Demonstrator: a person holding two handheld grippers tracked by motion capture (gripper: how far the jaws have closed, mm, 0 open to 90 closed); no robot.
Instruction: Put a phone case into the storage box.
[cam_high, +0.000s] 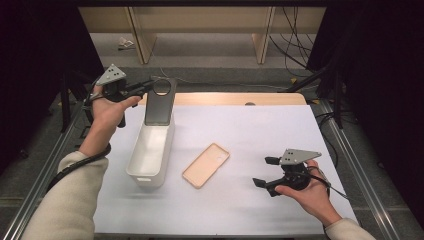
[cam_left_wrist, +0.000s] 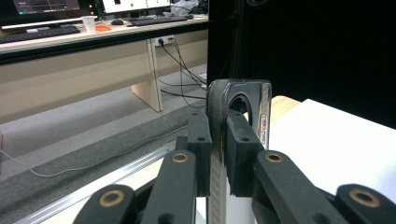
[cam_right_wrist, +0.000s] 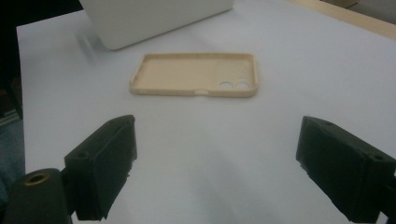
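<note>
My left gripper (cam_high: 146, 88) is shut on the top edge of a dark grey phone case (cam_high: 160, 102), which hangs upright over the far end of a white bin (cam_high: 150, 147). In the left gripper view the pads (cam_left_wrist: 239, 154) pinch the case (cam_left_wrist: 243, 100) by its thin side, near the round camera cutout. A beige phone case (cam_high: 206, 164) lies open side up on the white table cover, right of the bin. My right gripper (cam_high: 264, 172) rests low at the front right, open, its jaws pointing toward the beige case (cam_right_wrist: 196, 73) with nothing between them (cam_right_wrist: 215, 172).
The white cover (cam_high: 260, 130) spreads over a wooden table whose far edge (cam_high: 235, 98) shows bare. Metal rails (cam_high: 350, 165) run along both sides. Black curtains stand left and right, and desk legs and cables sit on the floor beyond.
</note>
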